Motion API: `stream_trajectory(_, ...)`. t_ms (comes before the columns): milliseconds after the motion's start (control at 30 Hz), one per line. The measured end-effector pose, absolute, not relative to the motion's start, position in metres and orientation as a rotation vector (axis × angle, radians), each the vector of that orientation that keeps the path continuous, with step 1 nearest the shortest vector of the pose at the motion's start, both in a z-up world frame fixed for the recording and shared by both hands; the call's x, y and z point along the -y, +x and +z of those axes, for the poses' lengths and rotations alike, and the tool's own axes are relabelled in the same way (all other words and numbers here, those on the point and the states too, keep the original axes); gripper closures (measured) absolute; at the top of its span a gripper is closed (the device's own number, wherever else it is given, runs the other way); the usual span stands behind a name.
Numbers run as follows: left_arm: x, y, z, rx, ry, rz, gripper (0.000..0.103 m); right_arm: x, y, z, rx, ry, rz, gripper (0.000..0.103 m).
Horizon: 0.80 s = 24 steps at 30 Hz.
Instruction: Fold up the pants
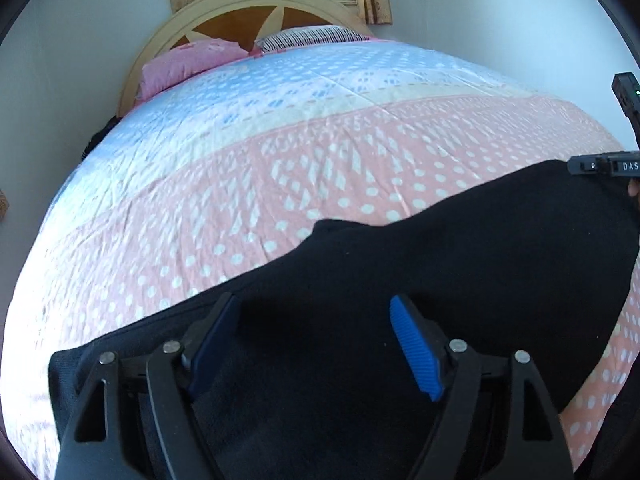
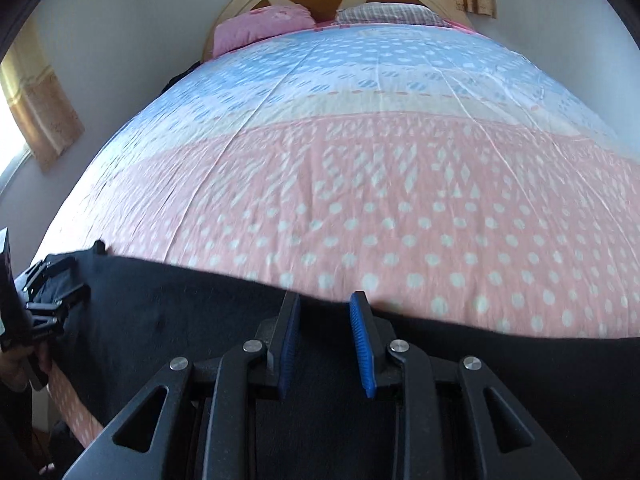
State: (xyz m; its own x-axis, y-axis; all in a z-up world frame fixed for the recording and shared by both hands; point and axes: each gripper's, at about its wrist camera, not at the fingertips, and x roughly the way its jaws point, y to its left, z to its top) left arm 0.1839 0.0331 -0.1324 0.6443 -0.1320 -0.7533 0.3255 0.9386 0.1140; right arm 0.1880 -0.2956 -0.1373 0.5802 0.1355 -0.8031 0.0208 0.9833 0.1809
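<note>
Black pants lie across the near end of the bed, on the pink dotted part of the bedspread. My left gripper is open wide, its blue pads just above the black cloth, holding nothing. In the right wrist view the pants stretch from left to right along the bed's near edge. My right gripper is open with a narrower gap, over the far edge of the cloth. The left gripper shows at the left edge of the right wrist view, at the pants' end.
The bedspread is pink near me and blue farther off. A pink pillow and a striped pillow lie at the wooden headboard. White walls flank the bed. Curtained windows are behind the headboard and on the left wall.
</note>
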Motion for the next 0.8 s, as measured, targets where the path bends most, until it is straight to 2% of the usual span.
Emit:
stream_trajectory(100,-0.04,0.191,-0.13,-0.844,0.214,-0.251,0.016,0.297,0.19,-0.135,-0.953,0.206,0.046,0.075)
stream_trajectory(333,-0.052,0.158,-0.124,-0.761,0.232,-0.197,0.016,0.205,0.142,-0.095,-0.783,-0.052,0.189,0.075)
stream_trajectory(433,-0.062,0.16,-0.125,-0.76,0.225,-0.183,0.016,0.158,0.13,-0.106,-0.787,-0.163,0.299,0.075)
stream_trajectory(567,-0.071,0.16,-0.134,-0.784,0.222,-0.151,0.016,0.121,0.132,-0.152,-0.903,-0.262,0.309,0.074)
stream_trajectory(800,-0.079,0.161,-0.135,-0.797,0.177,-0.161,0.013,0.102,0.114,-0.127,-0.791,-0.285,0.348,0.071)
